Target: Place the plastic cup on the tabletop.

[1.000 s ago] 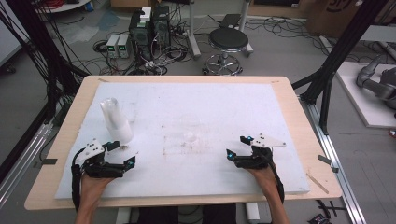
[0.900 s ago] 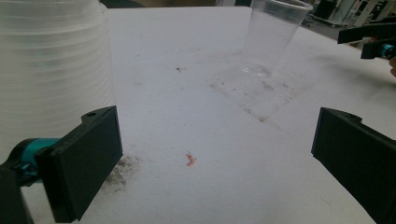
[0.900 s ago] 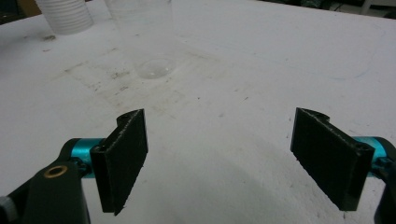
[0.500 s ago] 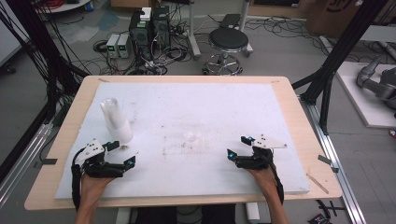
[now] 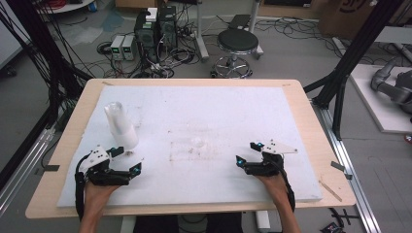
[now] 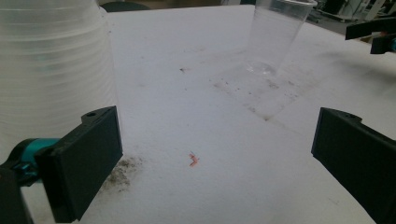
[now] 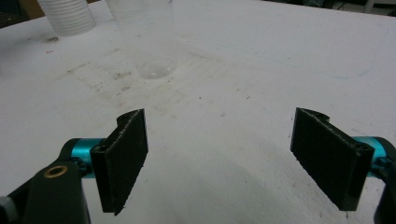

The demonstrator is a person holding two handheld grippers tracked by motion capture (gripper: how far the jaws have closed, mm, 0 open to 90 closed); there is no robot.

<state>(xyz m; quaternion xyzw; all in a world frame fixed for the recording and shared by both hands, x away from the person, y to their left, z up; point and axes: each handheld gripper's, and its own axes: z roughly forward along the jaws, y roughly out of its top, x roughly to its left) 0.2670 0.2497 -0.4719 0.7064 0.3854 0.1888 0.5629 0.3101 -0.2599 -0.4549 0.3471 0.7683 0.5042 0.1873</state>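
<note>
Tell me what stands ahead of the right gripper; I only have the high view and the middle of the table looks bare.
Observer: A single clear plastic cup stands upright ahead of the right gripper, apart from it.
Operator: And what is the white column by the left gripper?
Observer: A stack of cups, nested and ribbed along the side, right beside the left gripper.
Operator: Is the left gripper closed on it?
Observer: No, its jaws stand wide apart with the stack outside them, past one jaw.
Operator: And the right one?
Observer: Its jaws are wide apart too, with bare white table between them.
</note>
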